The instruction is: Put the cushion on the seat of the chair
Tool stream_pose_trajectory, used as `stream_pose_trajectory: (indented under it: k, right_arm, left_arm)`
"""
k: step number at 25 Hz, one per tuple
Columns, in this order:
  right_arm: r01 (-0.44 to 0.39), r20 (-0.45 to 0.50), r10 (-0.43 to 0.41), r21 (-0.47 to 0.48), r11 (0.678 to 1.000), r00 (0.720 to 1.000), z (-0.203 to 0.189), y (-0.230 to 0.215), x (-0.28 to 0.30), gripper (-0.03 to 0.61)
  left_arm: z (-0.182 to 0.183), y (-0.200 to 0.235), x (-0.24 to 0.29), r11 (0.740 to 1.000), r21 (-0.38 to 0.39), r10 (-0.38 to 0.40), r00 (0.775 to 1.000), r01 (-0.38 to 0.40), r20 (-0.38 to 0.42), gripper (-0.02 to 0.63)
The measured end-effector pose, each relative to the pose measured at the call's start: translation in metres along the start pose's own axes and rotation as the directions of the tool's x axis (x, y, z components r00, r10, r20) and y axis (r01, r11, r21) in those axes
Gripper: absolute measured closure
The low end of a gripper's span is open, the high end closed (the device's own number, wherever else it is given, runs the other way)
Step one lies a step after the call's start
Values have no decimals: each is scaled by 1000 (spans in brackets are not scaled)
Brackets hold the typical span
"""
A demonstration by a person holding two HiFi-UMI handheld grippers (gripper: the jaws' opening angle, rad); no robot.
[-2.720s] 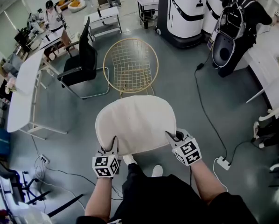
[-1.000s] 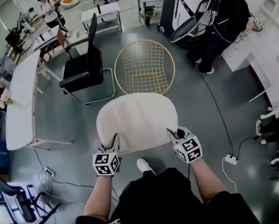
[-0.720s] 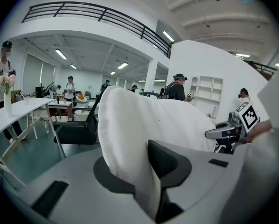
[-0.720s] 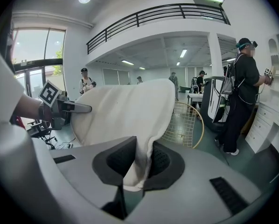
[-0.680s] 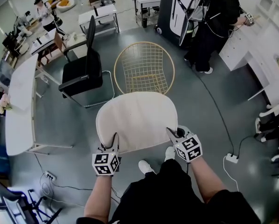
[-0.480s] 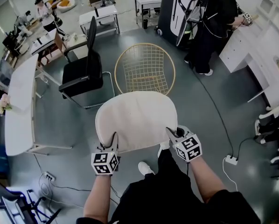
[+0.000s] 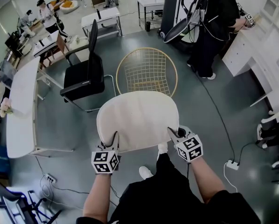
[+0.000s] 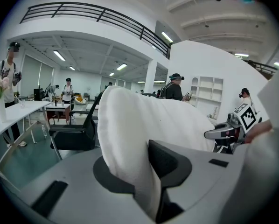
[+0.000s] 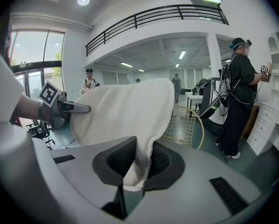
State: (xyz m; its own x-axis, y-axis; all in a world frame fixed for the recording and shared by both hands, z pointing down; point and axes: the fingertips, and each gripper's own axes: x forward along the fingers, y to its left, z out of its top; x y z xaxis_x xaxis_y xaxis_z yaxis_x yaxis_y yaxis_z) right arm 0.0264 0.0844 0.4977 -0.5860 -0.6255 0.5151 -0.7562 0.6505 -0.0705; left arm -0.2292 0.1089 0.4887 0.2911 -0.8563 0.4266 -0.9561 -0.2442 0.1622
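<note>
A cream round cushion [image 7: 137, 118] hangs flat between both grippers above the grey floor. My left gripper [image 7: 115, 136] is shut on its near left edge, my right gripper [image 7: 171, 131] on its near right edge. In the left gripper view the cushion [image 8: 130, 139] is pinched between the jaws of the left gripper [image 8: 151, 178]; in the right gripper view the cushion [image 9: 125, 111] folds down into the jaws of the right gripper [image 9: 138, 169]. The gold wire chair [image 7: 146, 71] stands just beyond the cushion, its seat bare; its rim [image 9: 191, 125] shows behind the fabric.
A black office chair [image 7: 86, 71] stands left of the gold chair, beside a long white table [image 7: 20, 101]. A person in black [image 7: 214, 27] stands at a white counter at the right. A cable and power strip [image 7: 232, 164] lie on the floor.
The cushion and both grippers have kept their grip while I walked towards the gold chair. The person at the right has shifted beside the counter.
</note>
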Motion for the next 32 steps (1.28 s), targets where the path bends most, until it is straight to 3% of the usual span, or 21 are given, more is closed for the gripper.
stream_pose_trajectory:
  k: [21,32]
  right_arm:
    - [-36,-34,37,25,999,999,28,-148,97,520]
    - [-77,-40,78,25,997,996,36,-219,120,520]
  left_arm:
    - [37,3,166,999,-27,42,998,-43,-50,497]
    - [52,-14,233,996,-45,75,995,-78,-61,482]
